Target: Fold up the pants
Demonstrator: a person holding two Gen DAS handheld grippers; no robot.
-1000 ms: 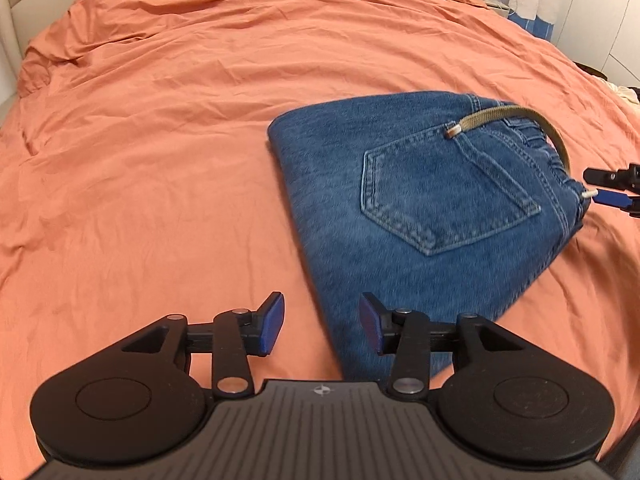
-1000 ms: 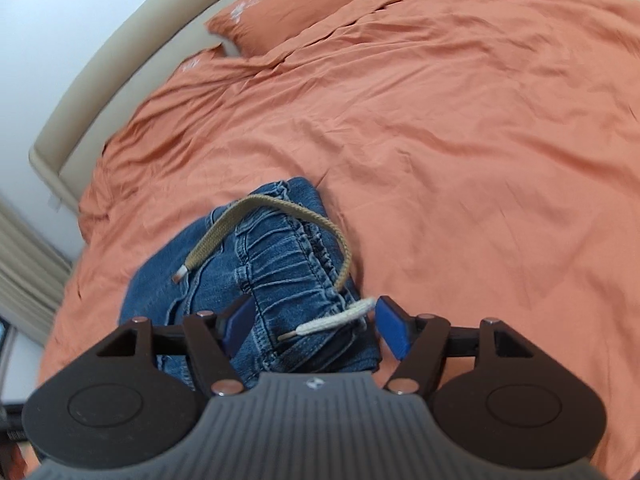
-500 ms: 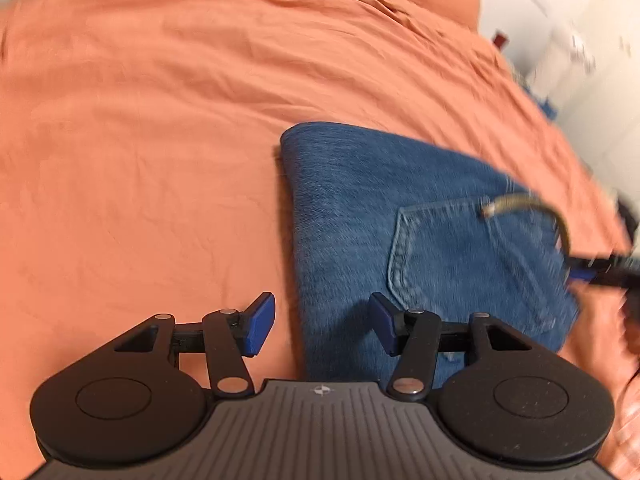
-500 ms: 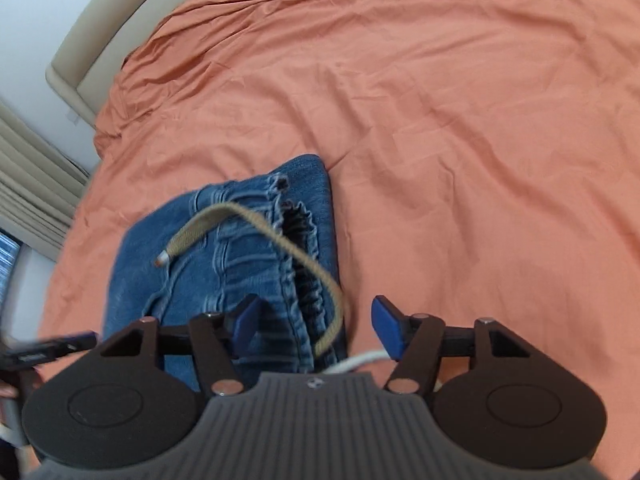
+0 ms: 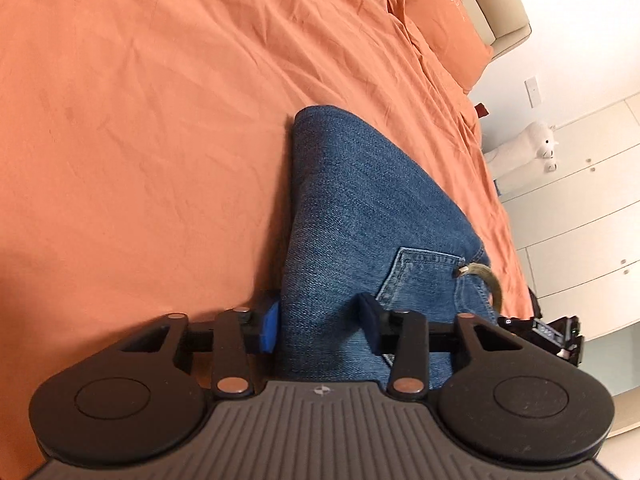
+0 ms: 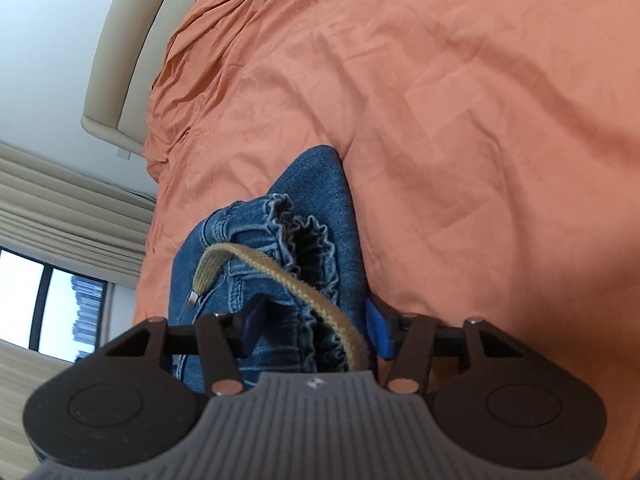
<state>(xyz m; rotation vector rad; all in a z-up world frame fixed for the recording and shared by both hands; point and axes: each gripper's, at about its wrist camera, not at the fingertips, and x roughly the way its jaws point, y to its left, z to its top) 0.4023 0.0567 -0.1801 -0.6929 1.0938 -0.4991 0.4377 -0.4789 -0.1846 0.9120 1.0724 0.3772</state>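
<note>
- Around you lies one wide orange bedspread, creased all over, with one orange pillow at its far end against a beige headboard.
- Past the bed's edge, the left view shows one white plush animal in front of white drawers; the right view shows beige curtains and a window.
- One pair of jeans lies folded into a bundle on the bedspread, straight ahead of both your grippers.
- Nothing stands between you and the jeans, but one tan drawstring lies loose across the gathered waistband and runs down between the right gripper's fingers.
- A second, whitish cord end showed earlier by the waistband; it is hidden now.
- Your left gripper straddles the folded edge near the one back pocket. Its jaws have just been closing, the denim between them; the left pad meets the cloth, but I cannot tell whether the right one presses.
- Your right gripper straddles the waistband end, jaws also just closing, with denim and drawstring between them; whether the pads pinch is unclear.
</note>
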